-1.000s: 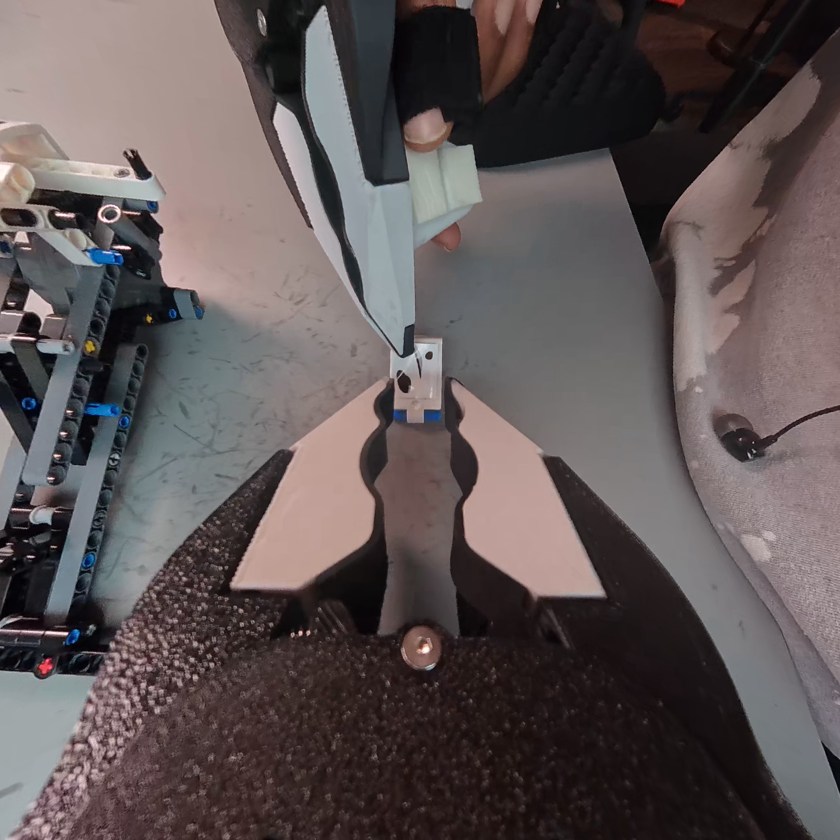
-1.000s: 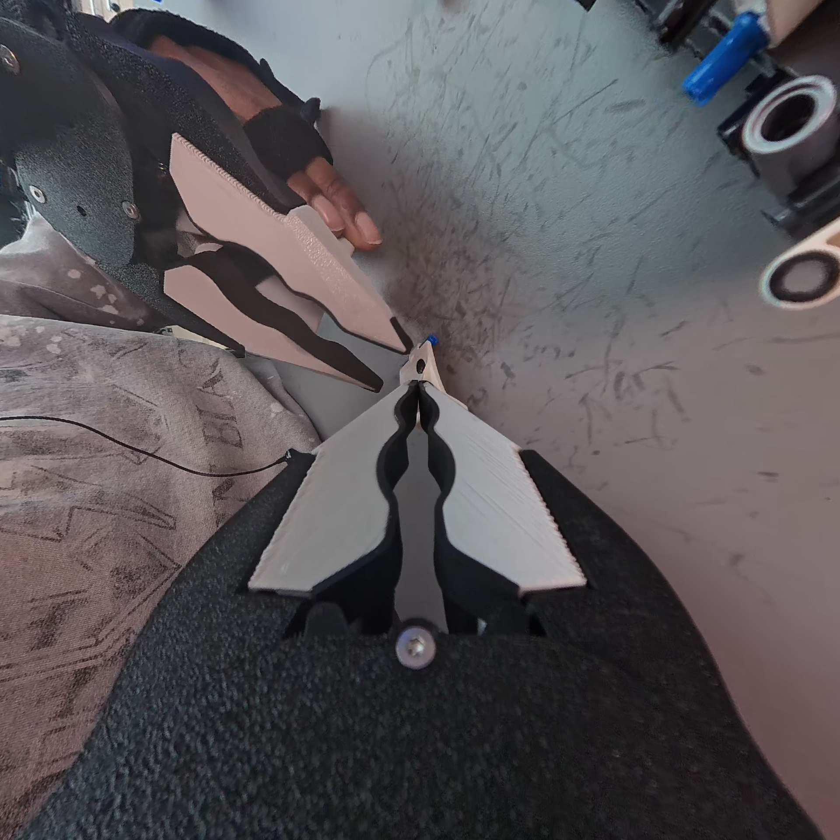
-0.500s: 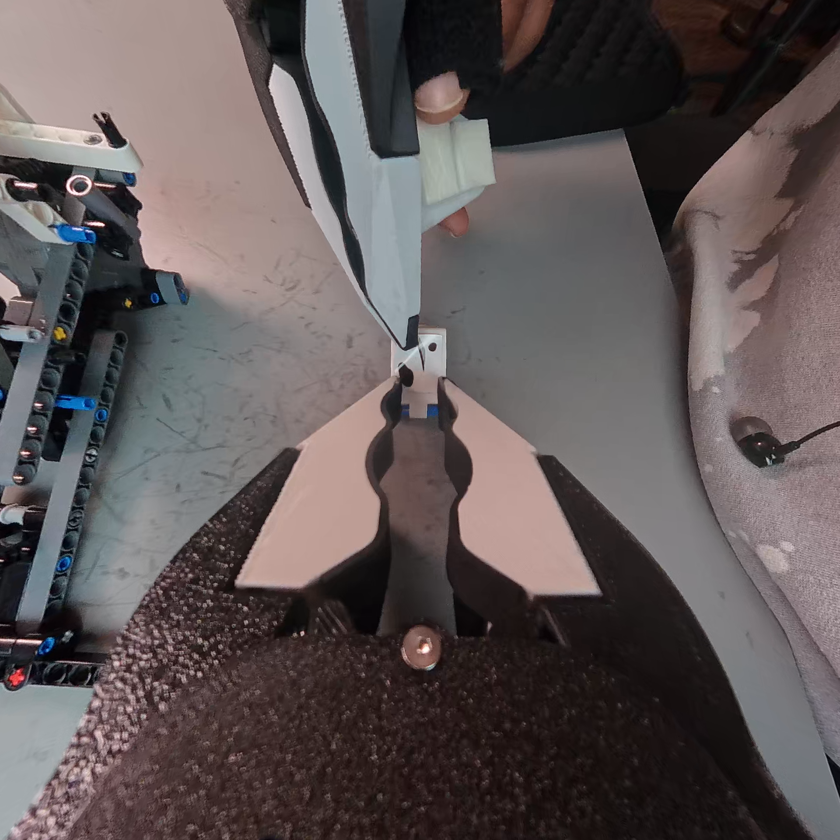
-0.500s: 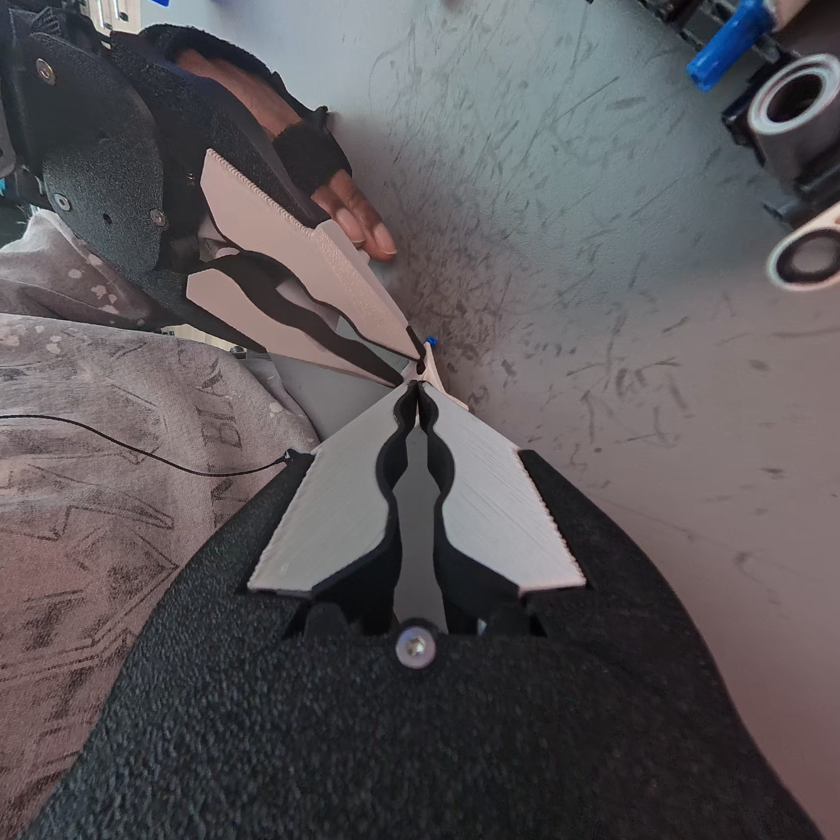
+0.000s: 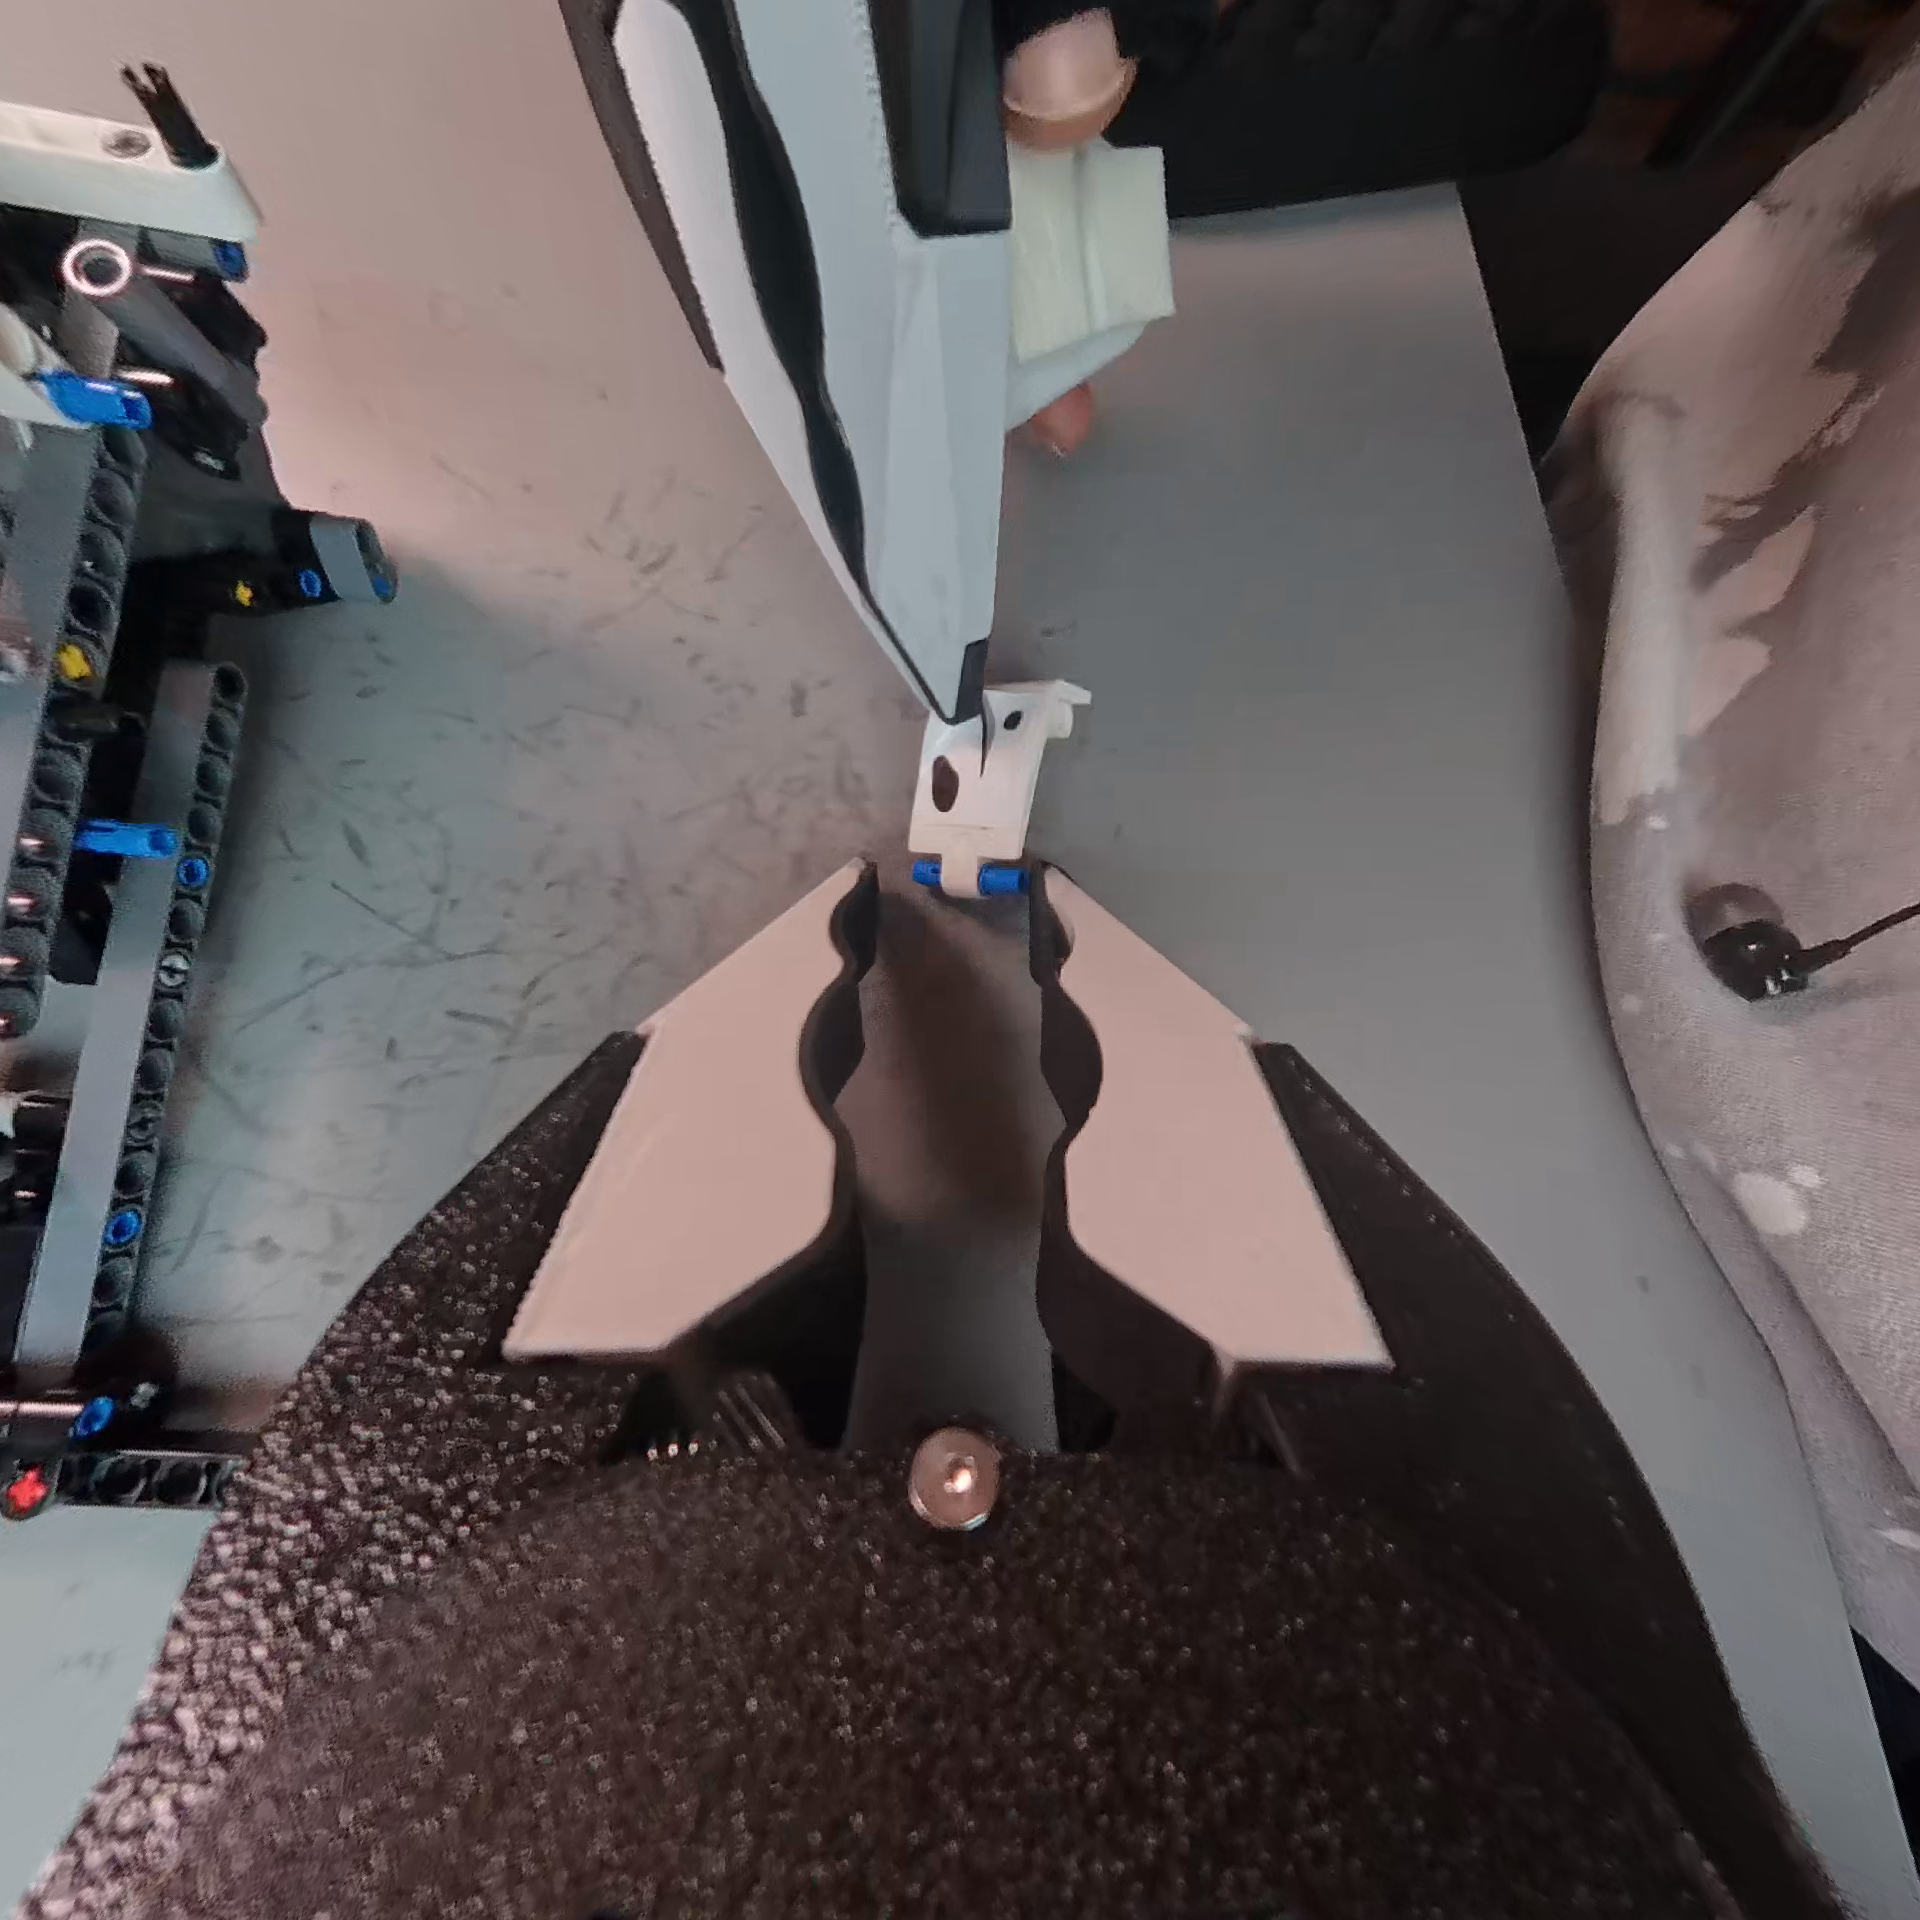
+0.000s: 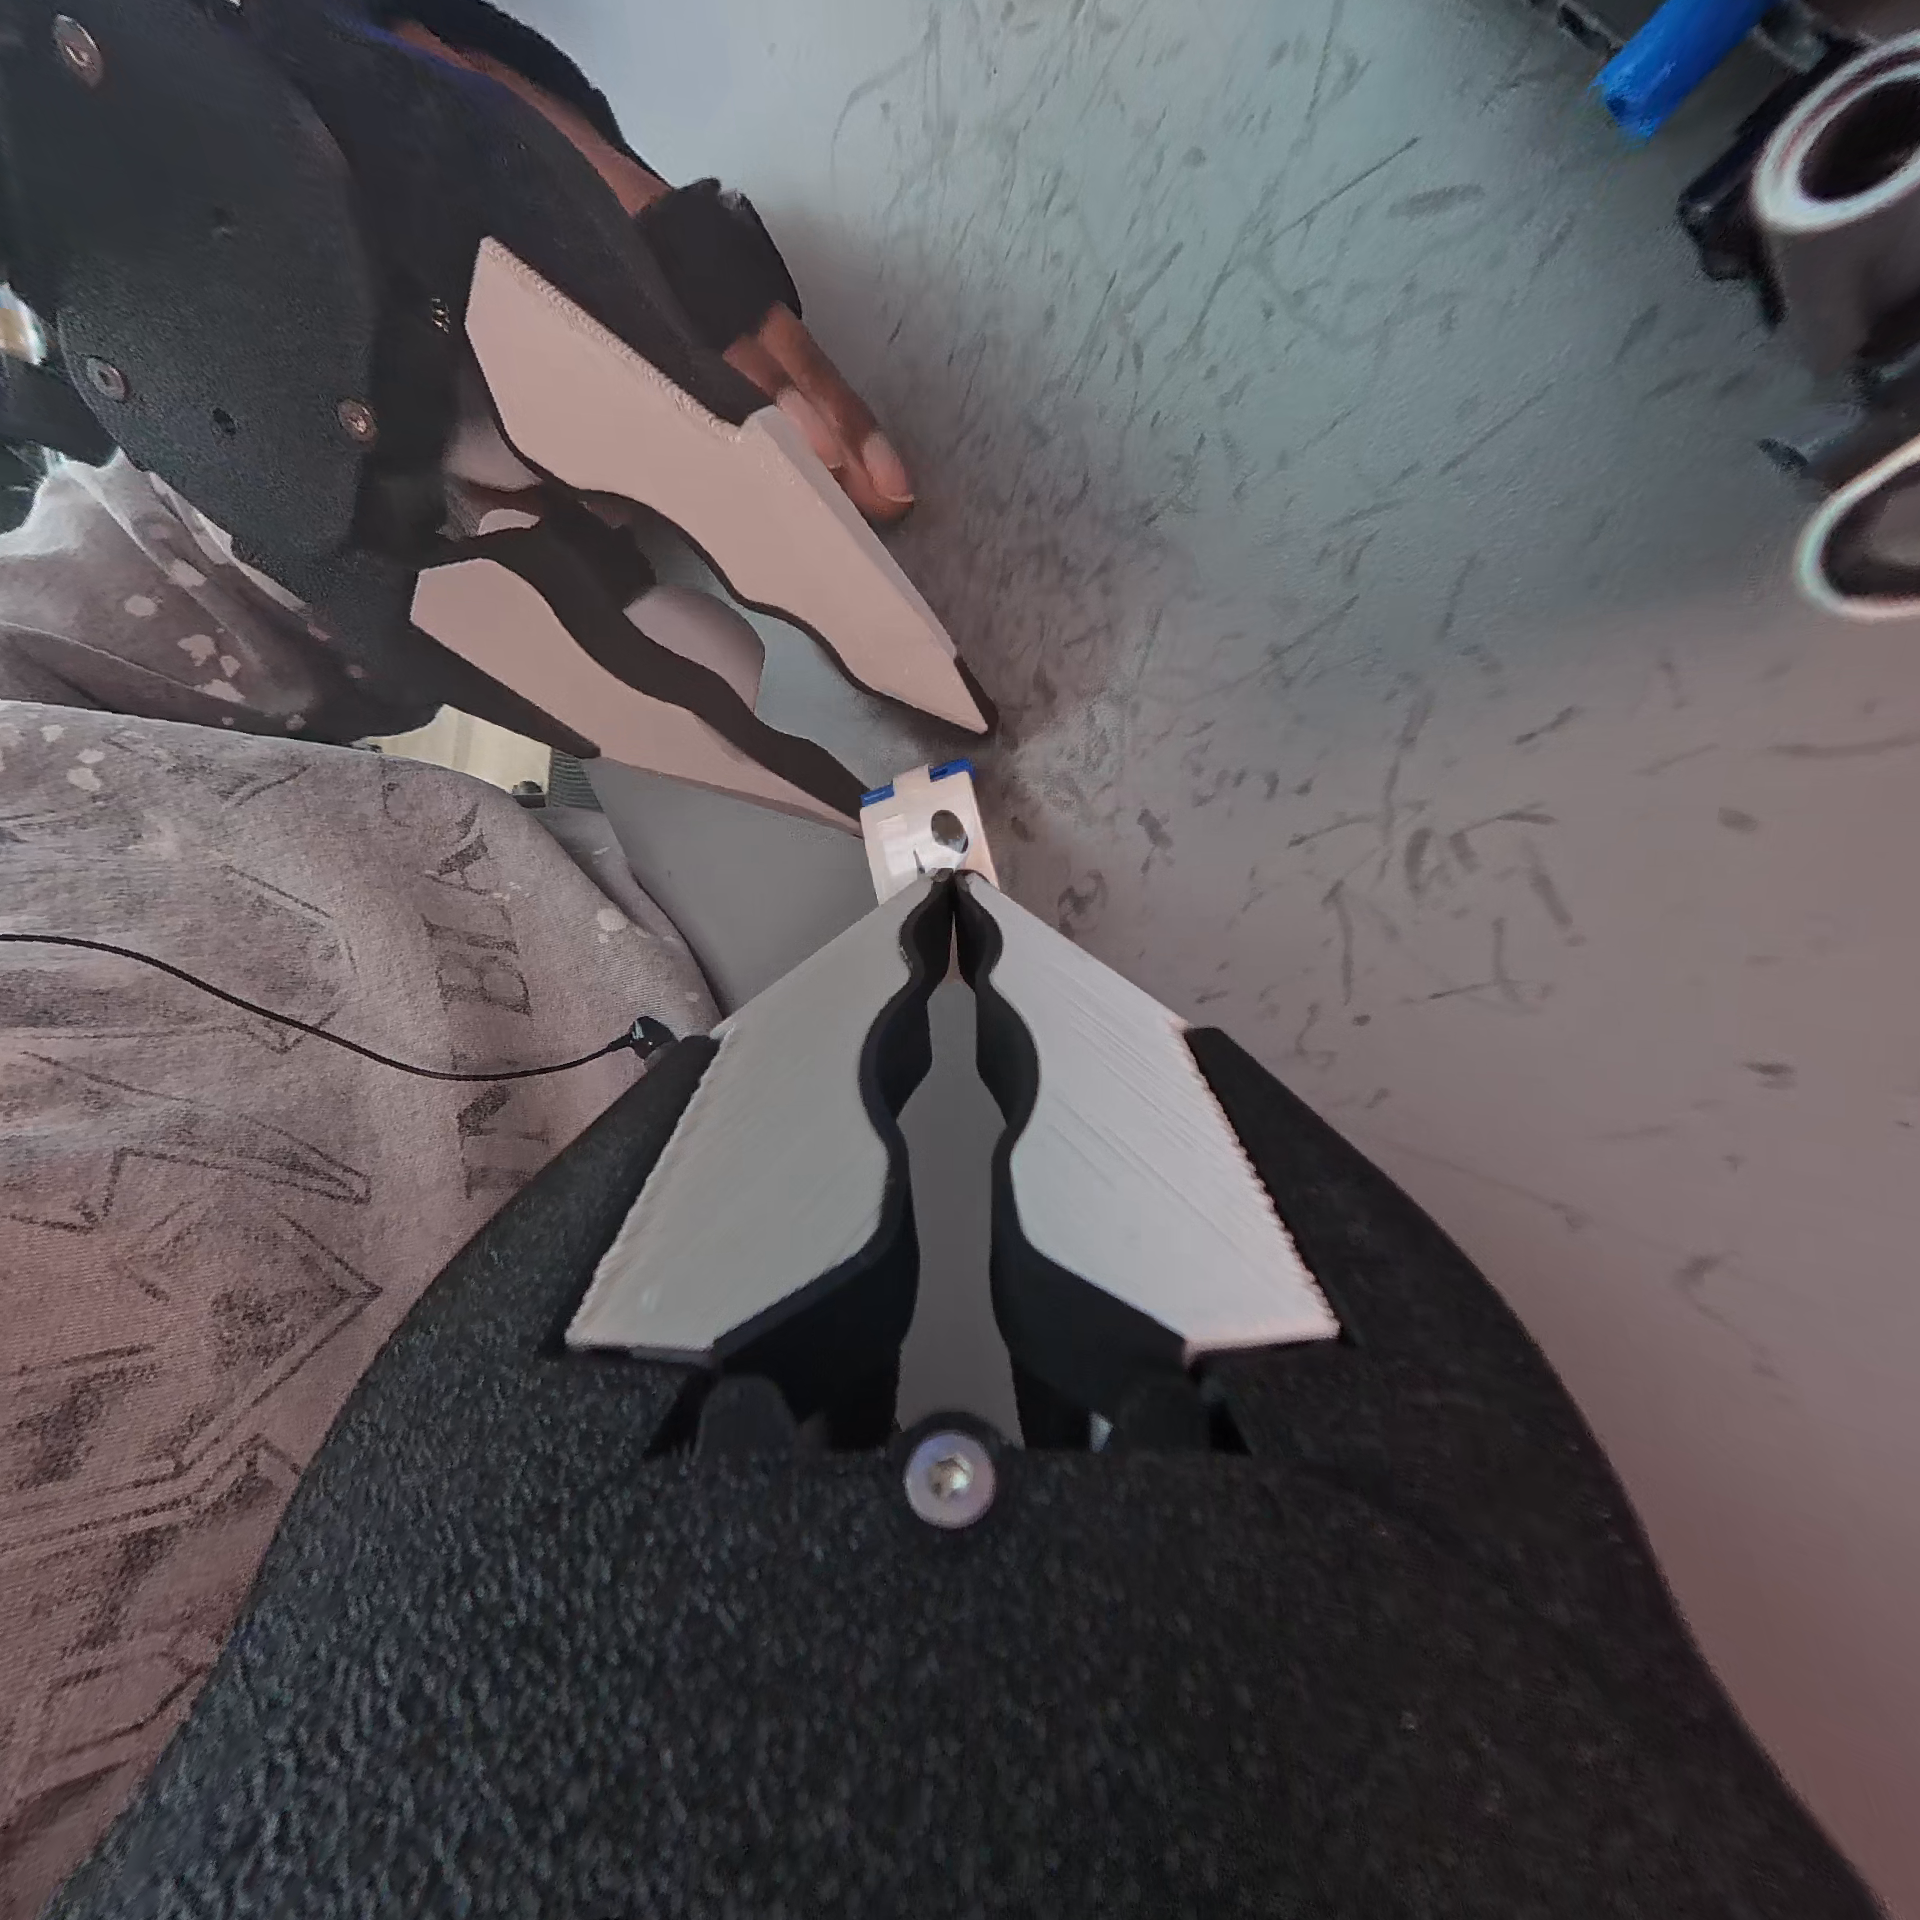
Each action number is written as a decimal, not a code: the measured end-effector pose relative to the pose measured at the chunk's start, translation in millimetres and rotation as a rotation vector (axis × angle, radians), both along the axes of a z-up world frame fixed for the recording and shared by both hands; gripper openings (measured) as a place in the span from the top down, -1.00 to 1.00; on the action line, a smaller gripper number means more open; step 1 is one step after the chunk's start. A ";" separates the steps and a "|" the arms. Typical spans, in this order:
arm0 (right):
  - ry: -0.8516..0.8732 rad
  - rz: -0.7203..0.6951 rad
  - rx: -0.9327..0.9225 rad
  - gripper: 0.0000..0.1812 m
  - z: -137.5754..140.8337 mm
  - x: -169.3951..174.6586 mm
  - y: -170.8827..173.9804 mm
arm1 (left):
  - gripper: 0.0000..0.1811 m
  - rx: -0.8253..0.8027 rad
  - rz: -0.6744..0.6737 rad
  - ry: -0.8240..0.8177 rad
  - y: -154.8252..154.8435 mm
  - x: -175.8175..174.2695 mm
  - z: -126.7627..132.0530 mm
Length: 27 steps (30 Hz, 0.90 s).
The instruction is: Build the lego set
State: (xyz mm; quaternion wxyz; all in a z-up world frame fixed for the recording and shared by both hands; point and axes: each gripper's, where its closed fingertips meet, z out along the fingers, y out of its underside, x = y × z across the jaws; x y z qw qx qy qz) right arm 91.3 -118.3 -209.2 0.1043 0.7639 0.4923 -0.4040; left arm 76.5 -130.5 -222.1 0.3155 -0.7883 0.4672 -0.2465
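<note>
Scratched grey desk [image 5: 540,790] | right tongs [image 6: 951,883] pinch white lego piece [image 5: 977,774] at its upper end | left tongs [image 5: 951,883] parted, blue pin [image 5: 1000,881] between tips, untouched | model [image 5: 114,727] at 9 o'clock | piece looks light, rigid, slick: grip flat faces.

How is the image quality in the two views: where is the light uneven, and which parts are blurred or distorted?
Left wrist view: pinkish light at upper left fades to cool grey on the table; the white piece is sharp, and the lego model bends with the wide-angle lens. Right wrist view: the wheel at the upper right edge is blurred and stretched; the right gripper is sharp.
</note>
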 end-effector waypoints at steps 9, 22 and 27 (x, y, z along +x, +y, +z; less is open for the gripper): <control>0.031 0.001 -0.006 1.00 7.1 -1.9 -2.3 | 0.56 -0.045 -0.013 -0.062 -3.3 4.6 6.4; 0.047 0.061 0.066 1.00 5.6 -1.4 -7.6 | 0.72 -0.016 -0.030 0.006 -4.8 18.6 -2.7; 0.087 0.135 0.143 0.97 6.8 1.3 -10.9 | 0.72 0.016 -0.049 0.015 -6.3 19.9 -2.7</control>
